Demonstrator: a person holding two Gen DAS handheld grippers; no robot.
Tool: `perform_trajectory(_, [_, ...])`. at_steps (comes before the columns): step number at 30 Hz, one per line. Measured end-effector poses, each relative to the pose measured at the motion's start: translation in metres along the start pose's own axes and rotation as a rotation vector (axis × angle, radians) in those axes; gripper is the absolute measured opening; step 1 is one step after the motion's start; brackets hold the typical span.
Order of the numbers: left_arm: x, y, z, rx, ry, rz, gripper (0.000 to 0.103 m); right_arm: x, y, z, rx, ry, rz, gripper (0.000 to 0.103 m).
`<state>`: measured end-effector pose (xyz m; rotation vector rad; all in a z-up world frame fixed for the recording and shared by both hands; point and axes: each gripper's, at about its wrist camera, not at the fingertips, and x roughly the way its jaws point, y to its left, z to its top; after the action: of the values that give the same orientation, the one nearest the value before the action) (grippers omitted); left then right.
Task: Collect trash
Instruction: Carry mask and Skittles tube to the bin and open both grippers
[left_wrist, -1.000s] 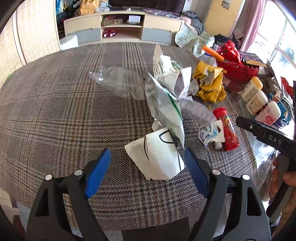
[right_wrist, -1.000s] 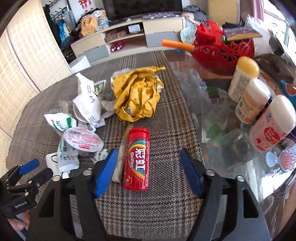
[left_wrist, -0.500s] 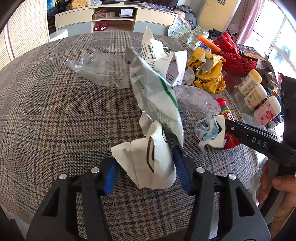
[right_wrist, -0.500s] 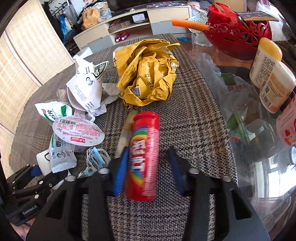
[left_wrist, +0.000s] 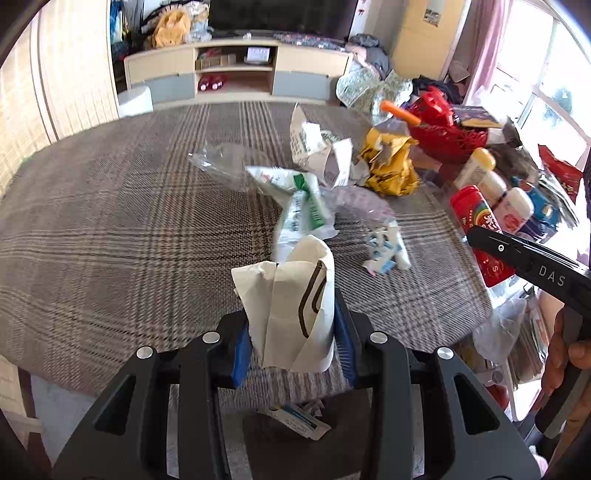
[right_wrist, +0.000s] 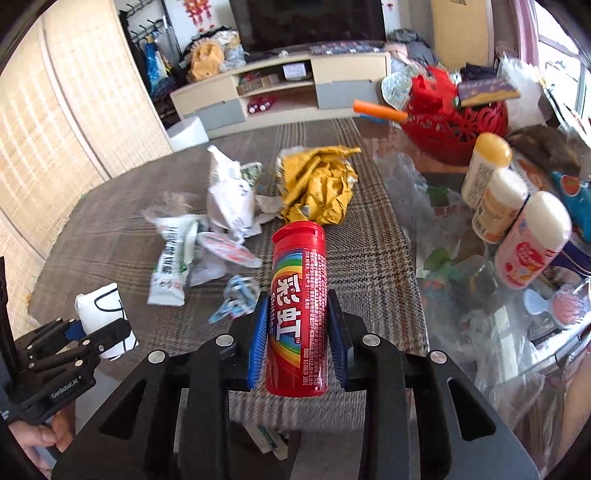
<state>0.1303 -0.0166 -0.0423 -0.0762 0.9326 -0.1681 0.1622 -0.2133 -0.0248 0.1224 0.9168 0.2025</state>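
My left gripper (left_wrist: 291, 343) is shut on a crumpled white paper scrap (left_wrist: 291, 306) with a black line on it, held above the table's near edge; it also shows in the right wrist view (right_wrist: 105, 314). My right gripper (right_wrist: 299, 332) is shut on a red Skittles tube (right_wrist: 299, 306), lifted off the table; the tube also shows in the left wrist view (left_wrist: 476, 221). On the plaid tablecloth (left_wrist: 110, 221) lie a green-and-white wrapper (left_wrist: 299, 210), a white printed bag (left_wrist: 317, 151), a crumpled yellow bag (left_wrist: 391, 166), a clear plastic wrapper (left_wrist: 218, 162) and a small blue-and-white wrapper (left_wrist: 386, 251).
A red basket (right_wrist: 458, 125) and three bottles (right_wrist: 509, 206) stand on the glass part at the right. A round foil lid (right_wrist: 229, 251) lies among the trash. A small packet (left_wrist: 295, 417) lies below the table edge. A TV cabinet (left_wrist: 236, 74) stands behind.
Both grippers closed fully and lifted: the left one raised the white paper scrap off the cloth, the right one raised the red tube. Both pulled back toward the near table edge.
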Motion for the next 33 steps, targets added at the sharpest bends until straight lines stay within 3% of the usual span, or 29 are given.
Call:
perform_trajectory(7, [-0.069, -0.010, -0.041, 0.025, -0.072, 0.003, 0.036, -0.062, 0.029, -0.032, -0.038, -0.062, 0.046, 0.031])
perform_trajectory(16, [-0.100, -0.009, -0.112, 0.004, -0.074, 0.001, 0.037, -0.095, 0.052, -0.093, -0.055, -0.061, 0.069, 0.031])
perform_trajectory(25, [-0.063, 0.000, -0.179, -0.036, 0.043, -0.025, 0.037, -0.054, 0.056, -0.156, -0.025, 0.057, 0.090, 0.031])
perform_trajectory(33, [-0.007, 0.009, -0.206, -0.060, 0.128, -0.028, 0.037, 0.000, 0.054, -0.189, -0.002, 0.145, 0.107, 0.031])
